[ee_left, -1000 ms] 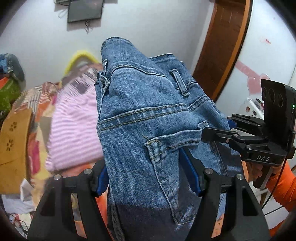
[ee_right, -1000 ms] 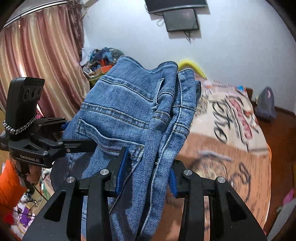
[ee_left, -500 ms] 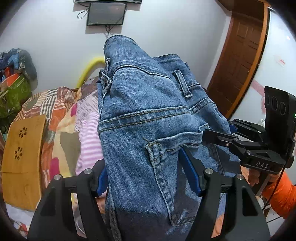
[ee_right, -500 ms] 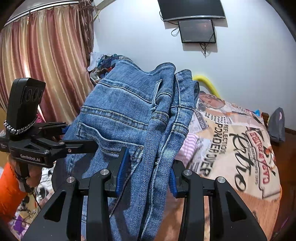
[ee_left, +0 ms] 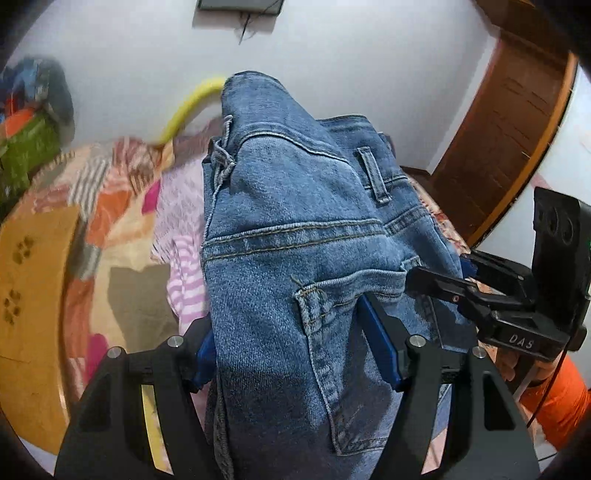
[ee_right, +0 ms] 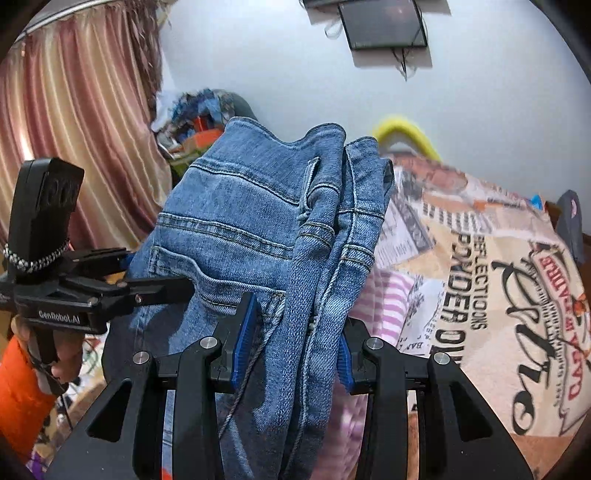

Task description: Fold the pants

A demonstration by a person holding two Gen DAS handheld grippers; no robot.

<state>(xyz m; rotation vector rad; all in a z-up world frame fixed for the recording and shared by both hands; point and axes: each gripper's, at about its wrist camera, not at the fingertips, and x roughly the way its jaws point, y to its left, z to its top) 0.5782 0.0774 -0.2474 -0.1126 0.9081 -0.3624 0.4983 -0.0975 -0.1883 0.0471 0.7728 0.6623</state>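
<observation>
Blue denim jeans [ee_left: 295, 240] hang folded lengthwise, held up in the air above a bed by both grippers. My left gripper [ee_left: 295, 354] is shut on the jeans near a back pocket. My right gripper [ee_right: 291, 354] is shut on the bunched waistband side of the same jeans [ee_right: 258, 229]. Each gripper shows in the other's view: the right one [ee_left: 436, 284] at the right edge, the left one [ee_right: 162, 288] at the left. The lower legs of the jeans are out of sight below.
Below lies a bed with a printed cover [ee_right: 480, 280] and a pink striped garment [ee_left: 184, 280]. A wooden board [ee_left: 29, 302] lies at left. A clothes pile [ee_right: 199, 118], curtains [ee_right: 74, 129], a wall screen [ee_right: 384, 22] and a brown door [ee_left: 509, 129] surround it.
Both grippers have tilted downward with the jeans still gripped; the bed fills more of both views. The hold on the jeans has not changed.
</observation>
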